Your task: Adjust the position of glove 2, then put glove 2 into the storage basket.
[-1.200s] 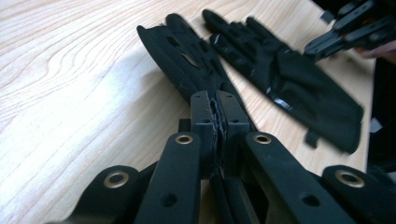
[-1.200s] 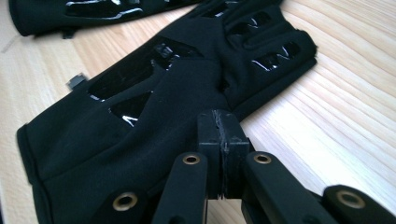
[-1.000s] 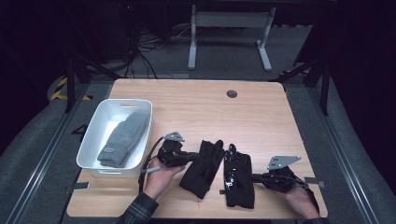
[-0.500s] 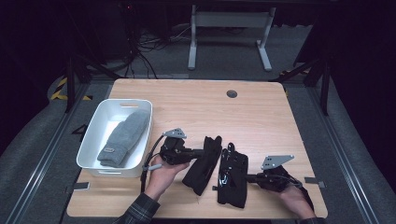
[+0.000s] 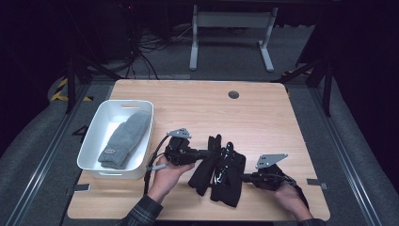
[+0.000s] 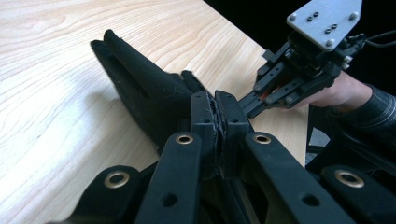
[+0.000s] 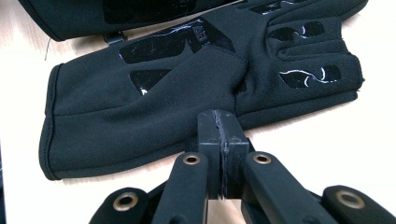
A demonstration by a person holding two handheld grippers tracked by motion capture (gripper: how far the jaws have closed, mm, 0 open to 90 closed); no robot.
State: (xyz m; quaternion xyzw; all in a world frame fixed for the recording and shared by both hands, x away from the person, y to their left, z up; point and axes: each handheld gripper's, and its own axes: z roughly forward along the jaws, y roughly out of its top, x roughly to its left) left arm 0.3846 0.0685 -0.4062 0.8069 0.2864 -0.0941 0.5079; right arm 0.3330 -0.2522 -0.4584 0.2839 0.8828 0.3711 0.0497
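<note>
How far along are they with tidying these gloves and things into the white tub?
Done: one grey knitted mitten already lies in the white plastic tub. In hand: the left gripper and right gripper are each shut on an edge of the black gloves, which lie overlapped on the wooden table. Left, probably: carrying both gloves over to the tub.
</note>
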